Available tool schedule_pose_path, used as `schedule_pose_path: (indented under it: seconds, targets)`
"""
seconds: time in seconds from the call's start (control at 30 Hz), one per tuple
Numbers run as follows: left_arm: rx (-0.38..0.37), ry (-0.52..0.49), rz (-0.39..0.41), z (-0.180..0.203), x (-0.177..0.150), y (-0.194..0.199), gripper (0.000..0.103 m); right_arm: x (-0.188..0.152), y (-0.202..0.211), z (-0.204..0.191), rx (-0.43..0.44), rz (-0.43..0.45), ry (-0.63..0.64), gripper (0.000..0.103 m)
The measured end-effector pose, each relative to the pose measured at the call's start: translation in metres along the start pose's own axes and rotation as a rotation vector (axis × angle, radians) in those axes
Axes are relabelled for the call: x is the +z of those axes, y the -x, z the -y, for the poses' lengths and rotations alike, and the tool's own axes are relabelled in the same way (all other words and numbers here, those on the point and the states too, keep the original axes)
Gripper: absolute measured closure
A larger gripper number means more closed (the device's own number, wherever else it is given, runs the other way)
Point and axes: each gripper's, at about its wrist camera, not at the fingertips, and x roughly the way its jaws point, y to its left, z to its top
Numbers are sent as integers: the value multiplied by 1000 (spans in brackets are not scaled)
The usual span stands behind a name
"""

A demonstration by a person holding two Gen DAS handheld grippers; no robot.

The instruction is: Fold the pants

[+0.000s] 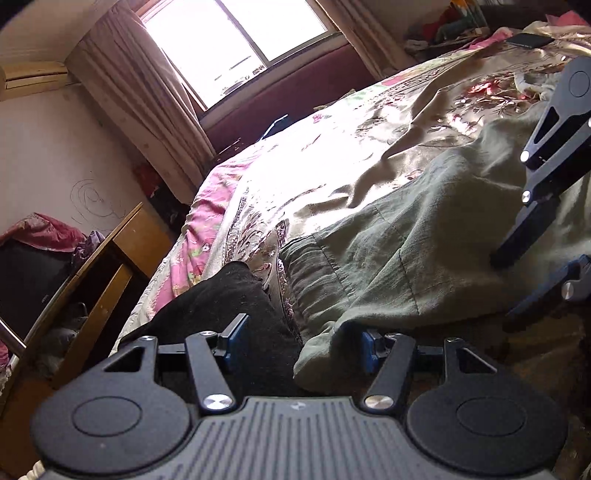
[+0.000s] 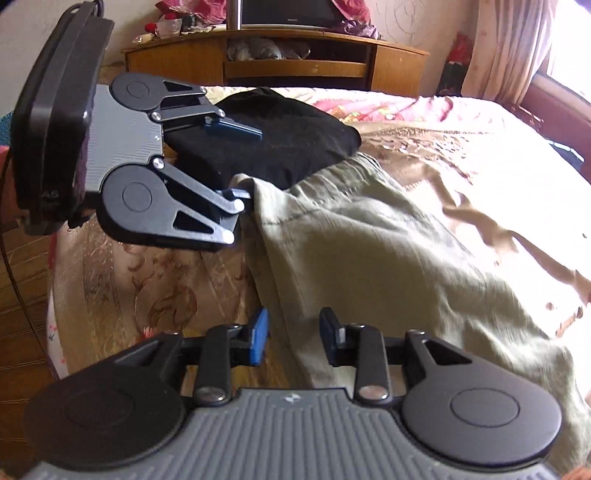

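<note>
Bed (image 2: 424, 155) filled most of both views, covered with a shiny floral spread, pink patterned sheet showing along its far edge. Olive-green pants (image 2: 369, 258) lay spread across the near part of the bed, rumpled, elastic waistband end toward a folded black garment (image 2: 280, 140) and touching it; one corner of the pants sat bunched at the bed's near edge. Black garment rested on the spread just beside the waistband. Wooden cabinet (image 2: 295, 62) stood beyond the foot of the bed, a television (image 2: 288, 14) on top. Curtained window (image 1: 236, 44) bright in the left wrist view. Left gripper (image 2: 242, 162) hovered low over the waistband corner and the black garment, jaws parted wide, one blue pad over the black cloth, the other at the pants' edge; whether that pad touched cloth could not be told. Right gripper (image 2: 293, 338) sat over the pants' side edge, jaws apart, a strip of the pants' edge lying between the pads, neither pad pressing on it.
</note>
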Motion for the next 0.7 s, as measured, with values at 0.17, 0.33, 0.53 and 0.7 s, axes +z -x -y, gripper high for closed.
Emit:
schedule_pose_path:
  seconds: [0.17,0.33,0.53,0.7]
  targets:
    - [80,-15,74,-9,10,12,39,14,-11,-8,-74,30,33,93]
    - [114,-6,23,-3,-10,8,39,2,-9,-5,-15,-31,-12,92]
    - [132,33,-94,6,-29,13,39,-9,-6,-14,-21,-33,-36,76]
    - [187,87,-83,-6,-14,23,39,-19,32,7,-68,10,-131,71]
